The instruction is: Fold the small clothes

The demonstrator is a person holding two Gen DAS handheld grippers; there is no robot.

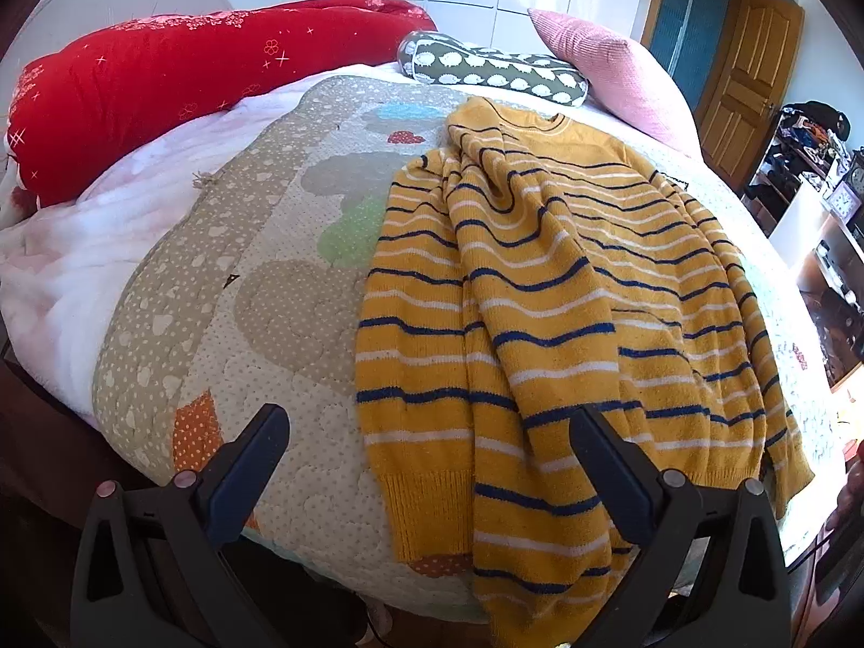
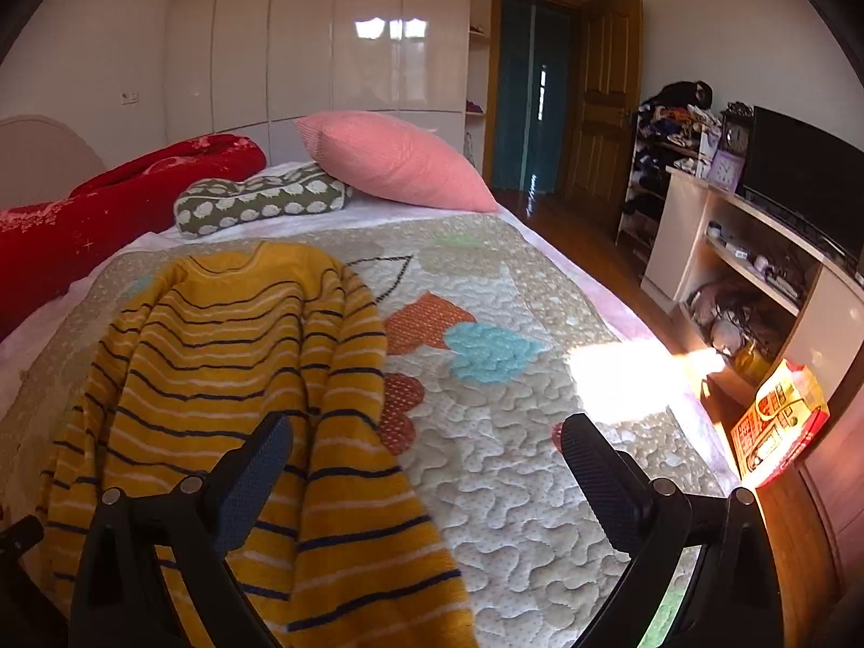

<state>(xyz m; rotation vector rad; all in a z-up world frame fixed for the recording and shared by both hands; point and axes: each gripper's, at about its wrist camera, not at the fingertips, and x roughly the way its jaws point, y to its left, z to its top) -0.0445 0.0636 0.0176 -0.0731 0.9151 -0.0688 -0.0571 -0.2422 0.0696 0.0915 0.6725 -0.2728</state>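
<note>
A yellow sweater with navy and white stripes lies on the quilted bedspread, neck toward the pillows, one sleeve folded across its body. In the right wrist view the sweater fills the left side of the bedspread. My left gripper hovers open above the sweater's hem, holding nothing. My right gripper is open too, its left finger above the sweater's right sleeve and its right finger over bare quilt.
A red rolled duvet, a patterned bolster and a pink pillow lie at the bed's head. Right of the bed stand a shelf unit with a TV, a cluttered rack and a wooden door.
</note>
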